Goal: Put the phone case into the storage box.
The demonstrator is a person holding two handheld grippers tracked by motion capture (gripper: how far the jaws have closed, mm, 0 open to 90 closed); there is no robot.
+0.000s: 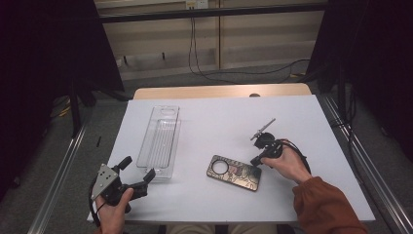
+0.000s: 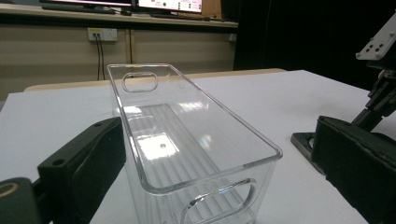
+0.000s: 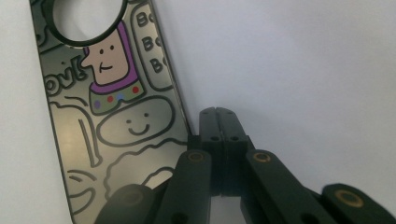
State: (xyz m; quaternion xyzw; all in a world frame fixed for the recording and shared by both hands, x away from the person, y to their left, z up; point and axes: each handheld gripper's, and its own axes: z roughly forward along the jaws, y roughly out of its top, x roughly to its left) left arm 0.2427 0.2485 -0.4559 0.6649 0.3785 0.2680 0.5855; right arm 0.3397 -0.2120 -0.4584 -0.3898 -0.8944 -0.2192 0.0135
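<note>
A clear plastic bin [image 1: 158, 141] lies lengthwise on the white table [image 1: 302, 117], left of centre. My left gripper [image 1: 139, 169] stands open at the bin's near end. In the left gripper view the bin [image 2: 187, 135] sits between the two wide-apart black jaws of that gripper [image 2: 219, 182], and the right jaw is clear of its wall. A dark phone case [image 1: 234, 172] with cartoon drawings lies flat near the table's middle. My right gripper [image 1: 255, 161] is shut, its tips at the case's right edge. In the right gripper view the closed gripper [image 3: 218, 122] has nothing between its jaws, just beside the case [image 3: 116, 116].
The table's front edge [image 1: 229, 220] runs just below both hands. Metal rails [image 1: 58, 175] flank the table on both sides. Cables [image 1: 234, 73] trail over the floor behind it. The right gripper's grey plate [image 2: 380, 42] shows at the right of the left gripper view.
</note>
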